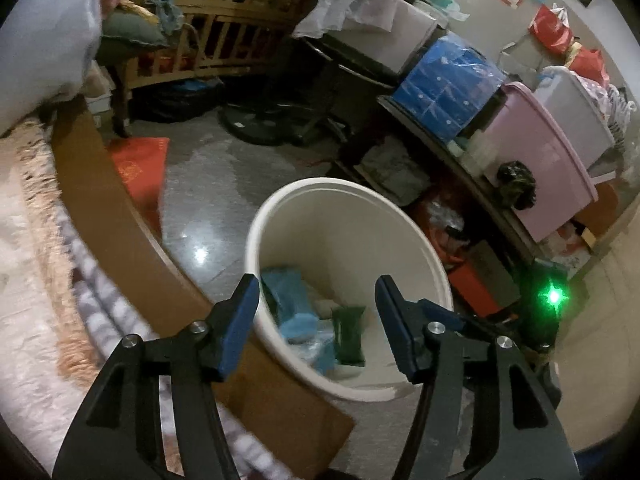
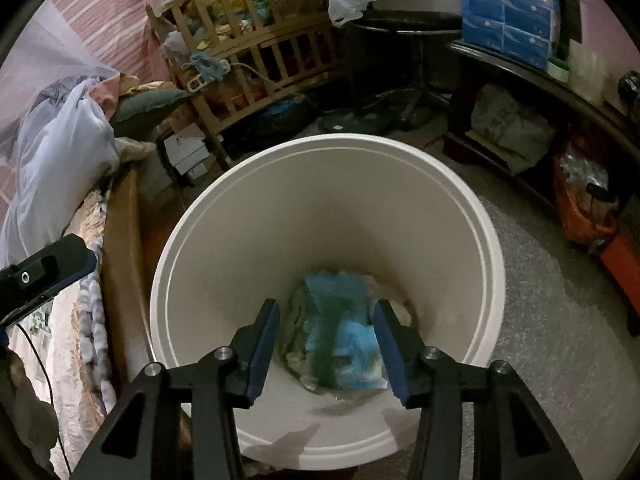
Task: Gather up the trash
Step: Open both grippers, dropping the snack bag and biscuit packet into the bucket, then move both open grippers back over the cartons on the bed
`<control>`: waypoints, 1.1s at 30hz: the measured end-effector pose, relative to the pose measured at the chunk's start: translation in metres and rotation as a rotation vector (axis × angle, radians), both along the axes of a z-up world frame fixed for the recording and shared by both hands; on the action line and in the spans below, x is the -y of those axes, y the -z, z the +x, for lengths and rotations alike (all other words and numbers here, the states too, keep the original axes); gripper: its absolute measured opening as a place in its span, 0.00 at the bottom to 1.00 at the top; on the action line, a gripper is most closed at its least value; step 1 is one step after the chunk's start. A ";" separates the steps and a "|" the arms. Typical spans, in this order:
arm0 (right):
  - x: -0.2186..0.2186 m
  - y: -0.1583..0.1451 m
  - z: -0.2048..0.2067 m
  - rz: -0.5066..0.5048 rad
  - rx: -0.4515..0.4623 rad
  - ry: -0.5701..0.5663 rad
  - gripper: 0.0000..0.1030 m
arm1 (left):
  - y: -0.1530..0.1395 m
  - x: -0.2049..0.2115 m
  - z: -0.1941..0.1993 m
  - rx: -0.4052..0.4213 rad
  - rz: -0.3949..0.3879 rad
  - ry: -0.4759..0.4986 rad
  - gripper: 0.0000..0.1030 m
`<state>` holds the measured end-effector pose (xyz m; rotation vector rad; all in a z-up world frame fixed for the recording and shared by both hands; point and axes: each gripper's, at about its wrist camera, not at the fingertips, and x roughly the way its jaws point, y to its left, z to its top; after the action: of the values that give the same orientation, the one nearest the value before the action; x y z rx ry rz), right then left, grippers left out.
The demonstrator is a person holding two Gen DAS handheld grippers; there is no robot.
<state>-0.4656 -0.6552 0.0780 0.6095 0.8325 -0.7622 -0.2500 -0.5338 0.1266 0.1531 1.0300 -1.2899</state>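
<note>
two grippers (image 1: 316, 312) (image 2: 326, 338) open, one white bin (image 2: 490, 248), several wrappers (image 2: 344, 332)

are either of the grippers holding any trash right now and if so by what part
Nothing is held. The left gripper and right gripper have open, empty jaws above the white bin.

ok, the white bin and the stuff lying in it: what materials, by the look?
White bin: likely moulded plastic, smooth with a slight sheen and a rolled rim. Blue trash: thin crinkled plastic film or wrapper, blurred here. Green packet: looks like a glossy sealed plastic pouch, flat with crimped ends.
</note>
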 end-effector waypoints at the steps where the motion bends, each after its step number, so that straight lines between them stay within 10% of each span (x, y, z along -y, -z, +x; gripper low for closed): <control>1: -0.001 0.000 0.001 0.004 0.004 -0.002 0.45 | 0.000 -0.004 0.002 0.011 0.006 -0.013 0.57; 33: -0.084 -0.025 0.078 -0.040 0.027 -0.216 0.60 | 0.003 -0.135 0.061 0.233 0.113 -0.347 0.57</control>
<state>-0.3879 -0.5712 0.1034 0.4845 0.8411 -0.5714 -0.1889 -0.3984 0.1236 0.1968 0.8837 -0.8778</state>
